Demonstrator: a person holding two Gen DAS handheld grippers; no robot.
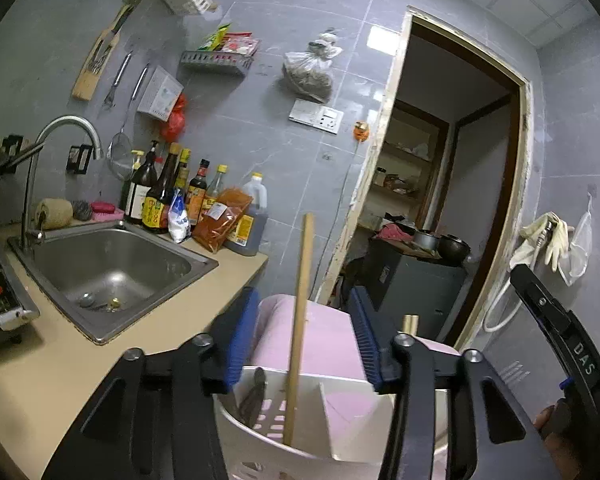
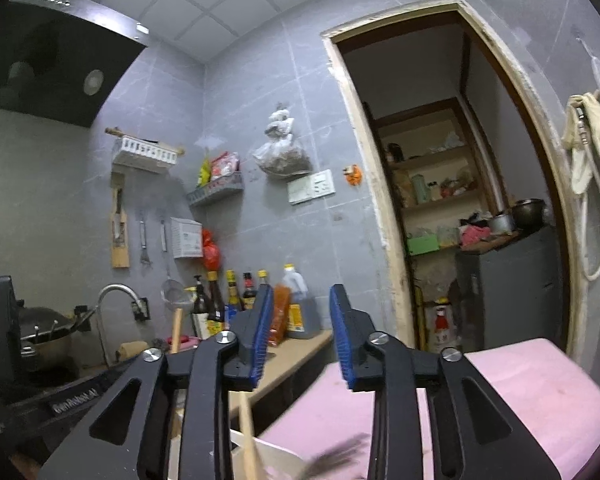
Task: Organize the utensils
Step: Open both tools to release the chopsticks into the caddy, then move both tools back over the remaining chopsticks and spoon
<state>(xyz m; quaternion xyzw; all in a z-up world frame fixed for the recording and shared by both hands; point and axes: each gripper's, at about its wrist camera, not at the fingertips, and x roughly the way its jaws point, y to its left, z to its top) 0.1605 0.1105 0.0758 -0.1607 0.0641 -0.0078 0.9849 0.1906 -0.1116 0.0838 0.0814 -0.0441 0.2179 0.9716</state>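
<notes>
In the left wrist view my left gripper (image 1: 302,336) is open above a white slotted utensil holder (image 1: 260,440). A long wooden handle (image 1: 300,280) stands upright in the holder, between the blue pads (image 1: 240,332) without touching either. A dark metal utensil (image 1: 256,396) leans inside the holder to its left. A brass-coloured stub (image 1: 410,322) shows behind the right finger. In the right wrist view my right gripper (image 2: 300,332) is open and holds nothing. Below it a wooden handle (image 2: 248,432) rises from the holder's rim (image 2: 276,452), beside a blurred dark shape (image 2: 336,460).
The holder stands by a pink surface (image 2: 520,392). A steel sink (image 1: 112,268) with a curved faucet (image 1: 68,128) is sunk in the beige counter (image 1: 60,380) to the left. Sauce bottles (image 1: 168,196) line the tiled wall. An open doorway (image 1: 452,200) lies to the right.
</notes>
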